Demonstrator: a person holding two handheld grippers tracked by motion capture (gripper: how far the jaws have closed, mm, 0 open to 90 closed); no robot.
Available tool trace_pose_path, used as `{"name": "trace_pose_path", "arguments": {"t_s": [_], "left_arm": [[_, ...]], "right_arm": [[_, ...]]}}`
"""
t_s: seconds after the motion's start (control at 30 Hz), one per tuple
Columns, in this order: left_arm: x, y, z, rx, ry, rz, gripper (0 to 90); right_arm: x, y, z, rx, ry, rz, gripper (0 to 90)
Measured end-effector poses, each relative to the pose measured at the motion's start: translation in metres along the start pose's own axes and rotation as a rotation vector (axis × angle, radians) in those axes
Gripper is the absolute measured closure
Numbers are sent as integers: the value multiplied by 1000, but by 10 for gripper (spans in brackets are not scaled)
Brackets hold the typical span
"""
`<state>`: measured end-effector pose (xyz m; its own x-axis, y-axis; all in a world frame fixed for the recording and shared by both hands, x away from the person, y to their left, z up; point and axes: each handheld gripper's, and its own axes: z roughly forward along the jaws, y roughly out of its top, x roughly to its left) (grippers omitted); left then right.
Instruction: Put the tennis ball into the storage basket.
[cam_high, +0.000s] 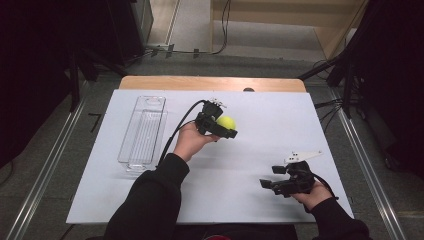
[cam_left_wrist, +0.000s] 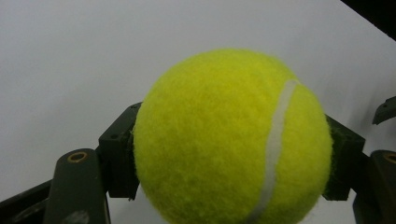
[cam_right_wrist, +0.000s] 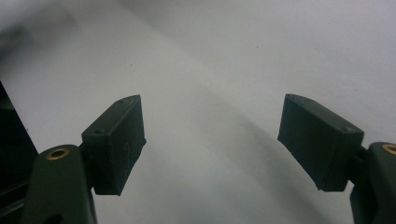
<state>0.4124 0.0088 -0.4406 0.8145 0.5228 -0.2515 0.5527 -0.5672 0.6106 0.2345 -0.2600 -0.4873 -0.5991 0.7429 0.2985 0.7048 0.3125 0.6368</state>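
Presently left tongs (cam_high: 226, 127) clenched on tennis ball (cam_high: 226, 122) mid-worktop, likely bound for clear bin (cam_high: 143, 131); right tongs (cam_high: 267, 177) released, parked near front-right corner.

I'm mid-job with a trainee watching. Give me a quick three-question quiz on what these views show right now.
1. True or false: the left gripper is shut on the tennis ball.
2. Which side of the held ball does the clear plastic tray lie on in the high view: A) its left, B) its right, C) straight under it?
3. In a few words: how do the right gripper jaws stand, and is anything between them?

Key
1. True: both pads press against the ball's sides.
2. A: the tray lies on the white table to the ball's left.
3. Wide open, with nothing between them.
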Motion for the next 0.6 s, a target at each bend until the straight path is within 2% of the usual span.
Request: {"name": "trace_pose_path", "arguments": {"t_s": [0.13, 0.43, 0.6], "left_arm": [[2, -3, -2, 22, -11, 9, 267], [6, -4, -10, 34, -8, 2, 267], [9, -5, -13, 59, -17, -3, 267]], "right_arm": [[0, 0, 0, -3, -2, 2, 206], [0, 1, -1, -2, 0, 4, 206], [0, 1, -1, -4, 1, 5, 206]]}}
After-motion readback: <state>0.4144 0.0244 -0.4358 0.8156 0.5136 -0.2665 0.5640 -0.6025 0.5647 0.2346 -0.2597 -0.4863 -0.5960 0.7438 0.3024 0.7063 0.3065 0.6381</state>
